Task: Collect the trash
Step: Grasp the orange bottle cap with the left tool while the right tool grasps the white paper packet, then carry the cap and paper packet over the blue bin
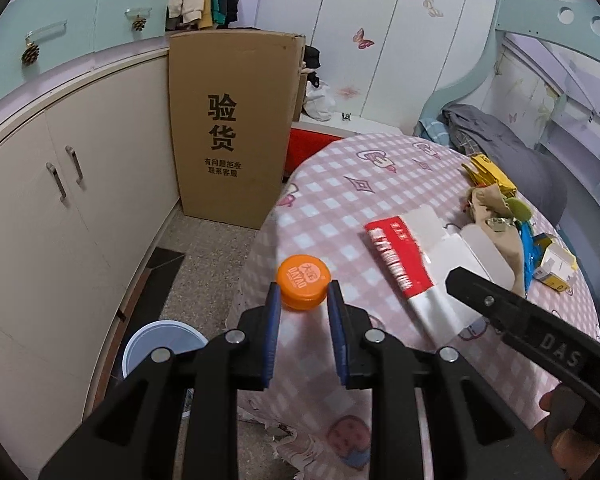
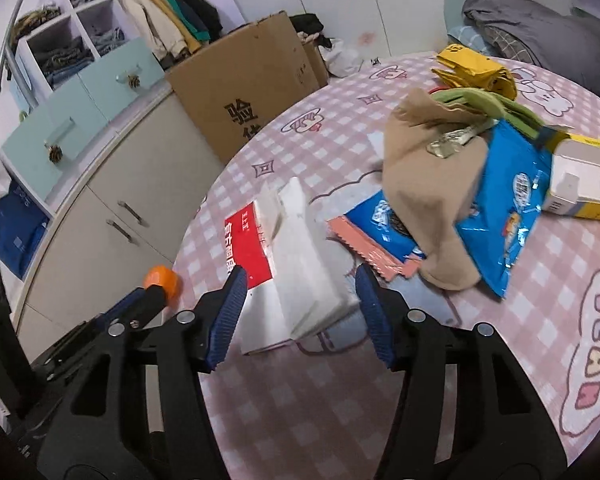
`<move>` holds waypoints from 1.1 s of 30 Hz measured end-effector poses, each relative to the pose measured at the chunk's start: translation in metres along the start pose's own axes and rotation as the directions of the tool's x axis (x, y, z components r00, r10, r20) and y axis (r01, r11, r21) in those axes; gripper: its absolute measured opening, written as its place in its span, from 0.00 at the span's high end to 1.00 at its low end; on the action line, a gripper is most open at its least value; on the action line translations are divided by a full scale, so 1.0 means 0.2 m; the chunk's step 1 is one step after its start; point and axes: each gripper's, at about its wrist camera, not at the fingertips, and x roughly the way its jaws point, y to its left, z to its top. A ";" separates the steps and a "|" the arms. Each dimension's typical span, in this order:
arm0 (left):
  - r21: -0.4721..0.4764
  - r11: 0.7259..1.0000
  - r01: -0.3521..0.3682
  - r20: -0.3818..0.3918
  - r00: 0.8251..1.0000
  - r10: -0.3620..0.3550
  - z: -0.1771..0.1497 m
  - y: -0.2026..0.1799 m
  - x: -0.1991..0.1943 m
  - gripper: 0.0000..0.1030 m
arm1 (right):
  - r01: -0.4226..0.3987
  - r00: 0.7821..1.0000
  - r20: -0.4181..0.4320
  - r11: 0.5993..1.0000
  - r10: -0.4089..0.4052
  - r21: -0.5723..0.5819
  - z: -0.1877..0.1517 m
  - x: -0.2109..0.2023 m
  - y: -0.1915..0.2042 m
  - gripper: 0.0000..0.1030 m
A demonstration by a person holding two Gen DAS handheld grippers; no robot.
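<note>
My left gripper [image 1: 303, 300] is shut on an orange bottle cap [image 1: 303, 281] at the near left edge of the round table; the cap also shows in the right wrist view [image 2: 165, 280]. My right gripper [image 2: 300, 300] is open, its blue pads on either side of a white and red carton [image 2: 296, 256] lying flat on the pink checked tablecloth [image 2: 300, 400]. The carton shows in the left wrist view [image 1: 412, 268], with the right gripper's finger [image 1: 492, 300] over its near end.
A white bin [image 1: 160, 344] stands on the floor below the table's left edge. Blue snack wrappers [image 2: 516, 216], a tan cloth [image 2: 424, 184], a yellow-white box [image 2: 584, 184] and a yellow bag [image 2: 472, 68] lie on the table. A tall cardboard box [image 1: 232, 128] leans by the cabinets.
</note>
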 end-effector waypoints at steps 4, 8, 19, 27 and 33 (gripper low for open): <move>-0.017 1.000 0.008 0.008 1.000 -0.007 0.01 0.05 -0.01 0.78 | 0.004 1.000 -0.014 1.000 -0.004 -0.024 0.02 0.03 0.02 0.75; -0.041 0.999 0.012 0.015 1.000 -0.012 0.02 0.11 -0.03 0.78 | 0.021 0.998 0.059 0.996 -0.016 -0.086 0.01 -0.03 0.10 0.88; -0.183 0.983 -0.032 0.045 0.998 0.041 0.01 0.48 -0.12 0.78 | -0.136 0.984 0.082 0.969 0.156 -0.204 -0.04 0.00 0.48 0.91; -0.304 0.932 -0.196 0.033 0.976 0.216 -0.05 0.89 -0.16 0.78 | -0.245 0.968 -0.029 0.926 0.248 -0.288 -0.16 0.28 0.87 0.90; -0.358 0.879 -0.316 -0.032 0.945 0.327 -0.13 1.17 -0.12 0.78 | -0.295 0.955 -0.119 0.909 0.271 -0.294 -0.30 0.61 1.06 0.82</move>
